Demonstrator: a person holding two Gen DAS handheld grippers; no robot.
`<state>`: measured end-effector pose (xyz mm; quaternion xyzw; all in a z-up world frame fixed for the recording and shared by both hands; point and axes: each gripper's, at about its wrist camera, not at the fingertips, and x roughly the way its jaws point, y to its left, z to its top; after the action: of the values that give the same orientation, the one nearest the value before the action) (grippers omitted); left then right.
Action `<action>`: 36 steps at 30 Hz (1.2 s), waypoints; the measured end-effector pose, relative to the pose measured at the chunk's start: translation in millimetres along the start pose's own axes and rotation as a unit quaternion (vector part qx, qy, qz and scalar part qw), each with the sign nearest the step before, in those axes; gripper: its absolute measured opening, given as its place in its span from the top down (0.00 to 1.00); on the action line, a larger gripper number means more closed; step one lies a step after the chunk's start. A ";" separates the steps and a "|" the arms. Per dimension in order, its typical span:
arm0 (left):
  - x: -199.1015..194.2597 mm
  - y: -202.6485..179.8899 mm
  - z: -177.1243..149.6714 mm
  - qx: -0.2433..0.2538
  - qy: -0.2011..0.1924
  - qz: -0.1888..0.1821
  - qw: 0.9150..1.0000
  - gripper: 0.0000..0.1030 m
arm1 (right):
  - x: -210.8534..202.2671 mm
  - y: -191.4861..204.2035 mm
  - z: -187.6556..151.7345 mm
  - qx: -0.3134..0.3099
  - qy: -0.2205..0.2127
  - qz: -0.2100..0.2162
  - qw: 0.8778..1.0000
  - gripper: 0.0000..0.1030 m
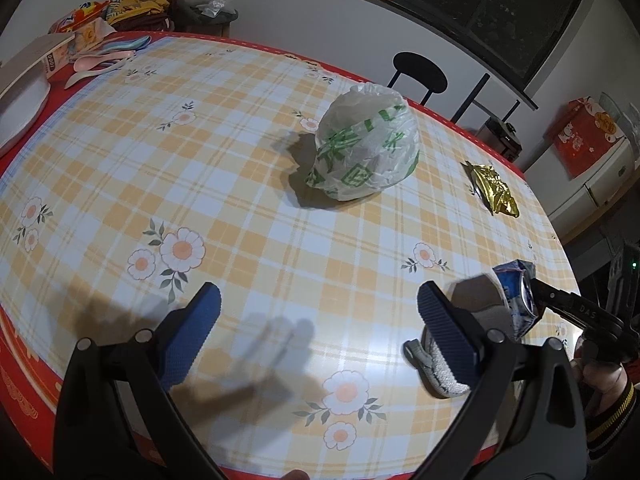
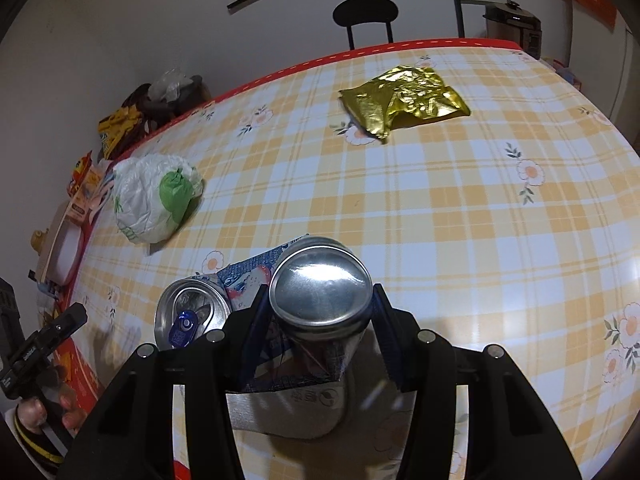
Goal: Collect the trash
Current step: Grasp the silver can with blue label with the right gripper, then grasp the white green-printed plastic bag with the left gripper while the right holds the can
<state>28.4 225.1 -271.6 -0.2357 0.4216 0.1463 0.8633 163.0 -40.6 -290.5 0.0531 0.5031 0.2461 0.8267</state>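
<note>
Wide apart stand the jaws of the left gripper [image 1: 318, 320] at the bottom of the left wrist view, with only the checked tablecloth [image 1: 224, 152] between its blue pads. At the centre of that frame sits a white plastic bag [image 1: 366, 144] with green print, and a crumpled gold wrapper [image 1: 494, 190] lies near the right edge of the cloth. Low on the right, the right gripper [image 1: 538, 294] reaches in, clamped on a crushed can [image 1: 518, 300], and just below it a grey-white scrap [image 1: 436, 368] lies partly behind the left gripper's right finger. In the right wrist view, the right gripper [image 2: 320, 308] at lower centre pinches the crushed can [image 2: 320, 292] between both fingers, its shiny base facing the camera and its bent top [image 2: 192, 314] with the blue tab off to the left. The gold wrapper [image 2: 404, 102] lies in the upper middle, and the plastic bag [image 2: 154, 198] at mid left.
</note>
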 end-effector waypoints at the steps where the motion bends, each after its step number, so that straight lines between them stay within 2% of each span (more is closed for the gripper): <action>1: 1.0 -2.6 2.5 0.002 -0.001 0.000 1.000 0.06 | -2.5 -5.0 -0.3 0.005 -0.002 -0.003 1.000 0.52; 4: 4.5 -11.5 14.1 0.011 -0.009 -0.007 1.000 0.06 | -8.5 -18.9 -0.8 0.021 -0.007 -0.008 1.000 0.52; 8: 12.2 -28.1 39.1 0.036 -0.040 -0.007 0.999 0.06 | -18.3 -32.3 -1.4 0.033 -0.014 -0.015 0.999 0.52; 10: 21.3 -38.5 54.0 0.051 -0.062 -0.002 0.997 0.06 | -23.3 -35.4 -1.1 0.035 -0.017 -0.019 0.999 0.52; 13: 41.4 -54.8 74.7 0.072 -0.076 -0.001 0.994 0.06 | -32.6 -42.0 0.0 0.037 -0.022 -0.029 0.999 0.52; 17: 75.2 -77.4 97.1 0.118 -0.071 0.005 0.990 0.06 | -48.6 -51.9 0.1 0.039 -0.032 -0.039 0.998 0.52; 20: 96.8 -79.5 107.1 0.116 -0.057 0.019 0.991 0.07 | -59.8 -60.1 -1.8 0.040 -0.037 -0.047 0.997 0.52; 21: 101.6 -78.3 108.2 0.112 -0.051 0.022 0.992 0.16 | -64.1 -64.3 -2.9 0.044 -0.039 -0.049 0.997 0.52; 22: 108.1 -76.7 108.8 0.107 -0.038 0.027 0.993 0.38 | -67.9 -68.4 -3.9 0.048 -0.041 -0.052 0.997 0.52; 23: 114.3 -74.6 108.5 0.101 -0.022 0.033 0.994 0.45 | -71.2 -72.8 -5.0 0.052 -0.043 -0.054 0.996 0.52; 24: 116.0 -72.3 106.7 0.096 -0.016 0.032 0.995 0.48 | -73.4 -75.4 -5.8 0.055 -0.044 -0.055 0.996 0.52; 25: 114.9 -69.9 104.0 0.089 -0.017 0.024 0.996 0.56 | -76.0 -79.3 -6.5 0.060 -0.045 -0.057 0.996 0.52; 28: 105.5 -70.7 94.8 0.091 -0.018 0.021 0.996 0.69 | -80.8 -86.1 -5.9 0.067 -0.049 -0.057 0.995 0.52; 31: 89.2 -73.9 88.1 0.092 -0.026 0.007 0.995 0.74 | -84.7 -86.5 -2.3 0.066 -0.056 -0.051 0.995 0.52; 36: 45.9 -83.4 74.6 0.087 -0.047 -0.017 0.995 0.74 | -90.6 -86.0 5.5 0.062 -0.069 -0.033 0.995 0.52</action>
<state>142.9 196.5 -244.7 -0.1597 0.3880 0.1052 0.9016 164.3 -156.6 -243.7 0.1047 0.4606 0.1828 0.8623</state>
